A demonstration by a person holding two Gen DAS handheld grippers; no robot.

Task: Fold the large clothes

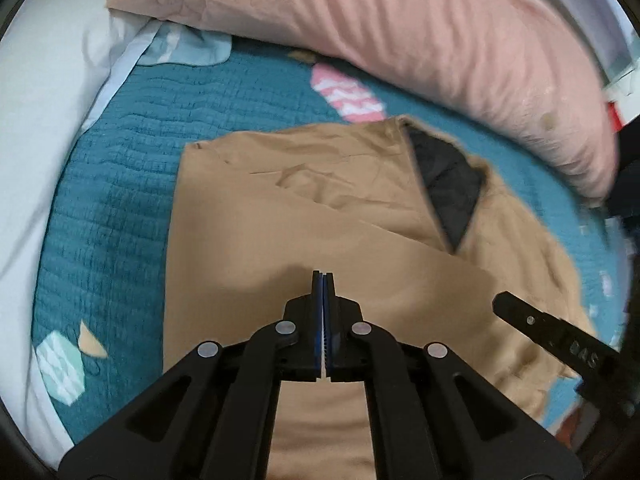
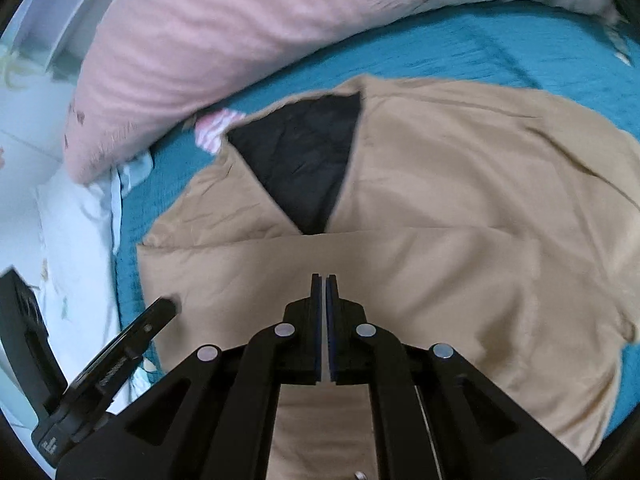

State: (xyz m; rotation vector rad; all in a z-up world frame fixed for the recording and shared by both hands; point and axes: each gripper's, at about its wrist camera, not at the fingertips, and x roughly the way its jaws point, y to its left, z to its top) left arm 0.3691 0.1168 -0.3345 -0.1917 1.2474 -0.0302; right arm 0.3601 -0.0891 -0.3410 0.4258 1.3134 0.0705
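teal quilted bedspread (image 1: 132, 184) covers the bed, printed with scattered pastel shapes, and it shows in both wrist views. at the far left of the left wrist view a white pillow (image 1: 44, 128) lies along the bedspread's edge. across the top, a pink blanket (image 1: 360, 28) stretches in a long bunched roll, and it appears again across the top of the right wrist view (image 2: 224, 40).

a tan coat (image 1: 280, 220) lies spread on the bedspread in the middle, partly folded, with flat panels lapped over one another. near its upper part a triangle of dark quilted lining (image 1: 448, 184) shows where the tan layers part; in the right wrist view the same lining (image 2: 304, 160) sits left of centre on the coat (image 2: 460, 200).

the left gripper (image 1: 323, 280) is over the coat's lower panel, its two fingers pressed together with the blue pads meeting and no cloth seen between the tips. whether the tips touch the fabric cannot be told. this gripper also appears at the lower left of the right wrist view (image 2: 168, 306), its tip at the coat's left edge.

the right gripper (image 2: 324, 282) is likewise over the coat, fingers drawn nearly together with only a thin slit between the pads and nothing in it. in the left wrist view it enters from the lower right (image 1: 500, 300), over the coat's right side.
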